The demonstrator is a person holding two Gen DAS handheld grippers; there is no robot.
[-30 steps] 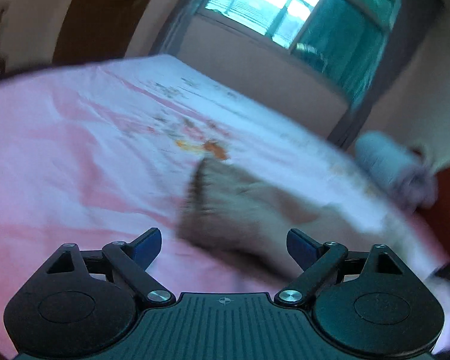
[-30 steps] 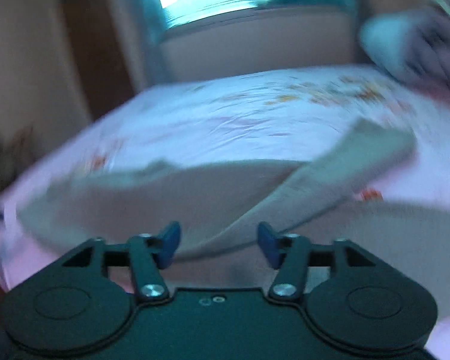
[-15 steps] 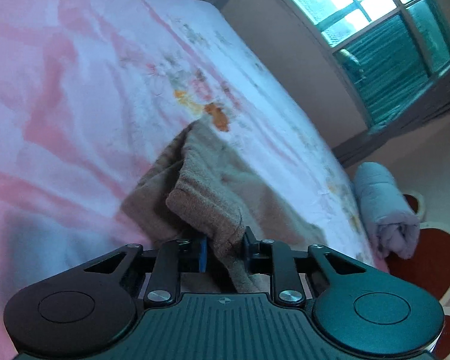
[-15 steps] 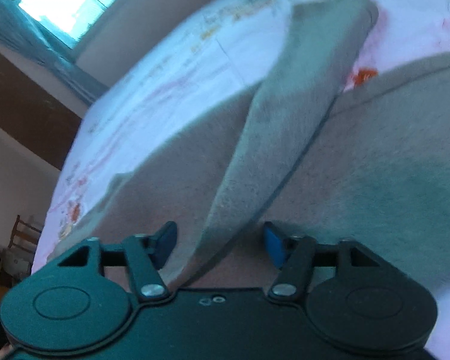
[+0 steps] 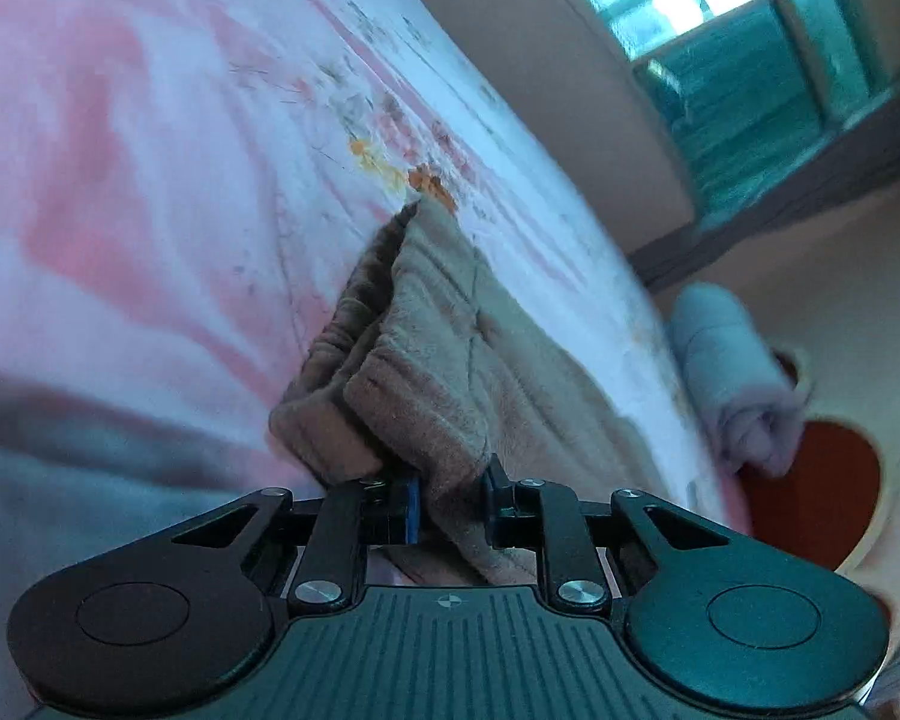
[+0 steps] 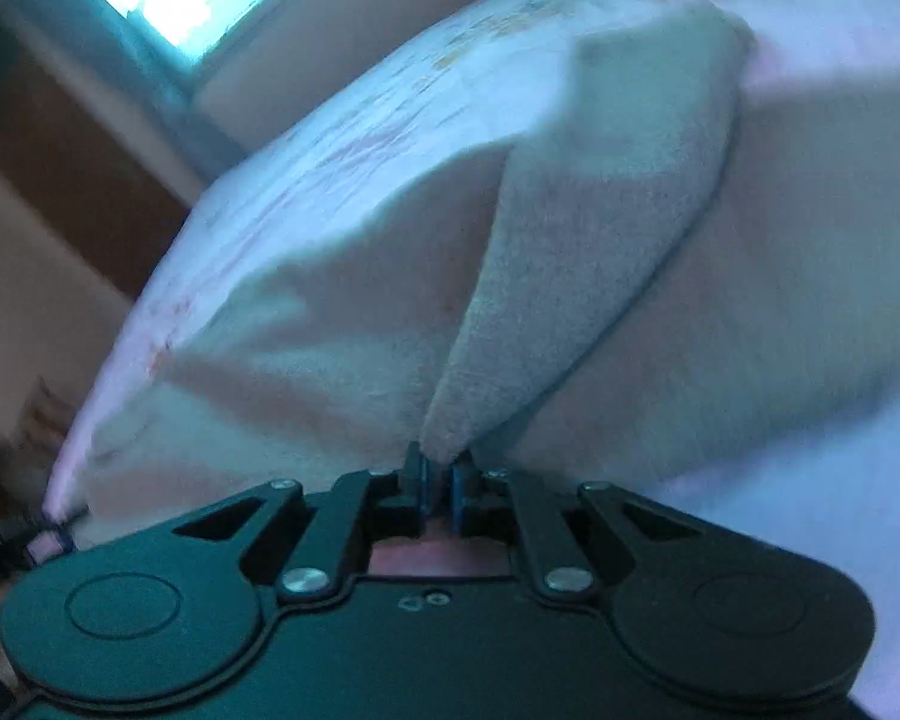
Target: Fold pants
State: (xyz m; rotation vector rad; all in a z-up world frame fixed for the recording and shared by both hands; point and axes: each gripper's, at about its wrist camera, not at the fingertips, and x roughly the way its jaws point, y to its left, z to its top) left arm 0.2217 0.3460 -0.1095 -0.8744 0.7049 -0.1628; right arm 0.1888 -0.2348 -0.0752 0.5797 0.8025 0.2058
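- Pants (image 5: 450,348), tan and fleecy, lie spread on the bed (image 5: 150,180), over its pink-and-white flowered sheet.
- Left tongs (image 5: 448,501) are clamped on a thick bunch of the ribbed waistband at the near edge.
- Right tongs (image 6: 439,483) are pinched closed on a thin fold of the pants (image 6: 570,276); a leg runs from them toward the far right.
- A rolled pale towel (image 5: 732,378) lies past the bed's right edge.
- No containers show, and no writing can be read.
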